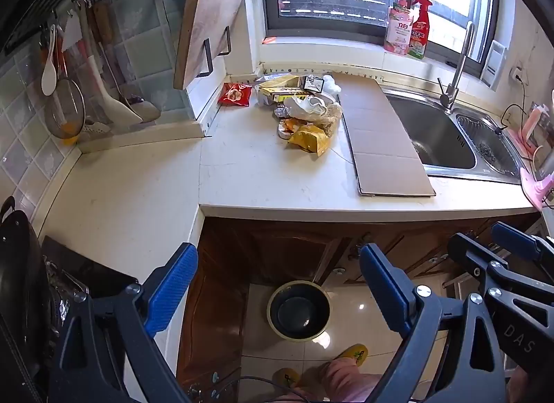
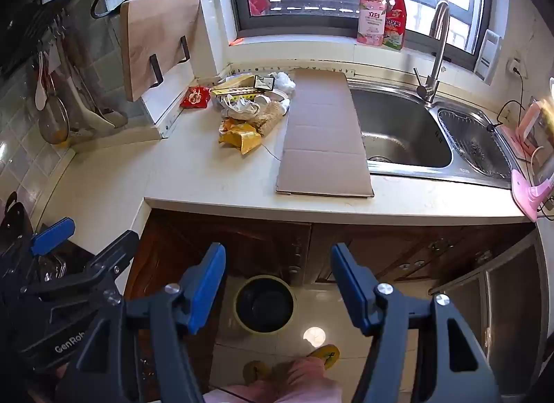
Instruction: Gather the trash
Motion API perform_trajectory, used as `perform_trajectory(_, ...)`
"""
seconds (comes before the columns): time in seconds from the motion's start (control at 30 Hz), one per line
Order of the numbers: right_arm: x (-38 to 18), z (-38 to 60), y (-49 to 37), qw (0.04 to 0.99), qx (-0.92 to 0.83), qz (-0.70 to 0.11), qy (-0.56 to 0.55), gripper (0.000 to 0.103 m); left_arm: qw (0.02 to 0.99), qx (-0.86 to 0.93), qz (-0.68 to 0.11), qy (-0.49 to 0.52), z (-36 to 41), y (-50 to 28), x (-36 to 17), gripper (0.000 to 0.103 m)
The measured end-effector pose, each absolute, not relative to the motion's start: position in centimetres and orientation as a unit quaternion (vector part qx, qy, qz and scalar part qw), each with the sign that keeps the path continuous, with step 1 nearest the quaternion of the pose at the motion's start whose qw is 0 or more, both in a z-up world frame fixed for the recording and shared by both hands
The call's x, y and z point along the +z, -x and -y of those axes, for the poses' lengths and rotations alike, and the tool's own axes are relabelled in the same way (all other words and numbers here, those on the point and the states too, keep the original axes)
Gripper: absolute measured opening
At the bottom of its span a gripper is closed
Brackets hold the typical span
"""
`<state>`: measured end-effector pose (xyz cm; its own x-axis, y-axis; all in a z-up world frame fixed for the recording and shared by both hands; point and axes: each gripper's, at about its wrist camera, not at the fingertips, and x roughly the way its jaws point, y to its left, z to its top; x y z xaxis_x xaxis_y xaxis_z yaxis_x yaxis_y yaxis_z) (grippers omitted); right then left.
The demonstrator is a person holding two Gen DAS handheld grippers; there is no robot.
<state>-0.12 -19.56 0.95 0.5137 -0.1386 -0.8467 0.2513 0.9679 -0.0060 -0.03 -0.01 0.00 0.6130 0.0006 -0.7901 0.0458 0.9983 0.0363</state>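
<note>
Left wrist view: left gripper (image 1: 277, 285) spread wide, empty, above trash bin (image 1: 299, 311) on the floor. Trash pile (image 1: 304, 112) on countertop (image 1: 138, 188) beside cardboard sheet (image 1: 381, 133).
Right wrist view: right gripper (image 2: 278, 287) released, empty; same pile (image 2: 249, 108) well ahead.

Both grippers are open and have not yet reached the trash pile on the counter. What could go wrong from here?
1. The pile is loose: pulling the crumpled yellow wrapper may drag neighbouring scraps across the pale stone counter.
2. The flat brown cardboard sheet overhangs the steel sink, so a nudge might tip it in.
3. The round dark bin sits on the floor below the counter edge, so dropped light wrappers could miss it.
</note>
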Motion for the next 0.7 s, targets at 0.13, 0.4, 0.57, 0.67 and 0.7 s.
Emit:
perform_trajectory(0.13,1.05,19.37,0.03,0.867,-0.116,-0.482,-0.05,0.064,0.895,-0.013,-0.444,-0.024,-0.06,-0.07,-0.01,0.093)
perform_trajectory(0.4,0.55,19.37,0.31,0.868,-0.111,-0.481,-0.063,0.064,0.896,-0.008,-0.444,-0.028,-0.01,-0.22,-0.03,0.093)
perform_trajectory(0.57,0.63,19.41,0.34,0.867,-0.111,-0.481,-0.065,0.064,0.896,-0.012,-0.443,-0.027,0.18,-0.1,0.05,0.091)
perform_trajectory(0.67,0.7,19.41,0.31,0.867,-0.111,-0.481,-0.065,0.064,0.897,-0.014,-0.441,-0.029,-0.01,0.08,0.12,0.087)
perform_trajectory(0.7,0.73,19.45,0.3,0.867,-0.111,-0.482,-0.065,0.064,0.897,-0.015,-0.441,-0.029,0.04,0.22,0.2,0.086)
